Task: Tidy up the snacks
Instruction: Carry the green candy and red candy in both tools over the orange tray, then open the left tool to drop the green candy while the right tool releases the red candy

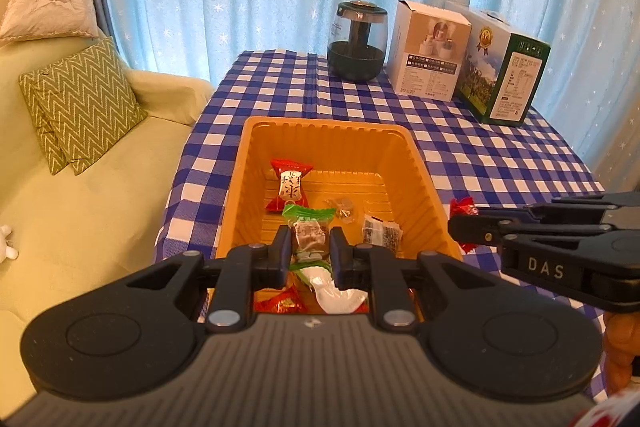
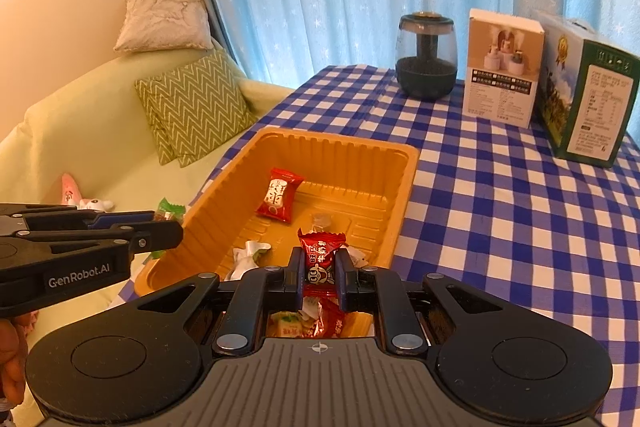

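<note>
A green-wrapped snack (image 1: 308, 231) sits pinched between the fingers of the left hand-held gripper (image 1: 309, 247), held over the near end of an orange tray (image 1: 424, 179). The right hand-held gripper (image 2: 319, 273) clamps a red-wrapped candy (image 2: 320, 259) above the same tray. Ahead of both, a red-and-white snack (image 1: 289, 191) lies on the tray floor, with other wrapped pieces nearer. The tray rests on a blue-checked counter (image 1: 500, 155); farther ahead stand a dark glass jar (image 1: 358, 41) and two boxes (image 1: 432, 51).
</note>
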A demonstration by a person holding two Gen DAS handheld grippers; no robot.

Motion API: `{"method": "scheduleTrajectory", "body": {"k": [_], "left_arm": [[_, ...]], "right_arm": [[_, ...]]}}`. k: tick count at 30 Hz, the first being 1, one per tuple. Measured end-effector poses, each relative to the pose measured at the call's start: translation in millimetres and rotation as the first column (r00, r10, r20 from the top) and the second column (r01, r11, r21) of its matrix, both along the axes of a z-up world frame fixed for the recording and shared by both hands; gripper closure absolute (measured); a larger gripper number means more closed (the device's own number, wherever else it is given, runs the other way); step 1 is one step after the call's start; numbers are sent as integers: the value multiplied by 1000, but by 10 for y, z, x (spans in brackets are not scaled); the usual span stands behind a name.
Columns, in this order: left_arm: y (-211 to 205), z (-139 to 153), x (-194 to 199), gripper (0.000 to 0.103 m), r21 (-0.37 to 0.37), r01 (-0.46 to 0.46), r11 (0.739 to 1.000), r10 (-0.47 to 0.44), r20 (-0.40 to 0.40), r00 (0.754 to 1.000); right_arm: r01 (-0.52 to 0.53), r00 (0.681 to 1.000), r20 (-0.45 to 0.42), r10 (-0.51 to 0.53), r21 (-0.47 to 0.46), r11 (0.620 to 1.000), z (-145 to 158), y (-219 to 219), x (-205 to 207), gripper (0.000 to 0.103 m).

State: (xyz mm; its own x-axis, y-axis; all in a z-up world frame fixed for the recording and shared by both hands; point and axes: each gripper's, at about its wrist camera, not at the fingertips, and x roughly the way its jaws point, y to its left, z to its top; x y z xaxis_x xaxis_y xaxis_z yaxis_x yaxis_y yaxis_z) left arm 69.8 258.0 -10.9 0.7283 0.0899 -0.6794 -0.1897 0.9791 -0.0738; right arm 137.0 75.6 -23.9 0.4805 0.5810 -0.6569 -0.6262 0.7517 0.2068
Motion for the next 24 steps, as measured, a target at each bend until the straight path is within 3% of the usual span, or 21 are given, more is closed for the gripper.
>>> {"method": "scheduleTrajectory", "body": {"k": [18,21,24], "left_arm": [[152,-234,490,85,11,60,998,-60,-26,998],[159,-265,521,73,35,63,997,-62,-27,998],[202,-266,490,73,26,47,999,-47,-22,999]], "right_arm": [[13,999,-34,-13,-7,1000,-159,166,351,87],[14,999,-41,-15,-5,1000,-174,159,362,87],[17,999,-46,-17,-3,1000,-186,149,366,87]]}}
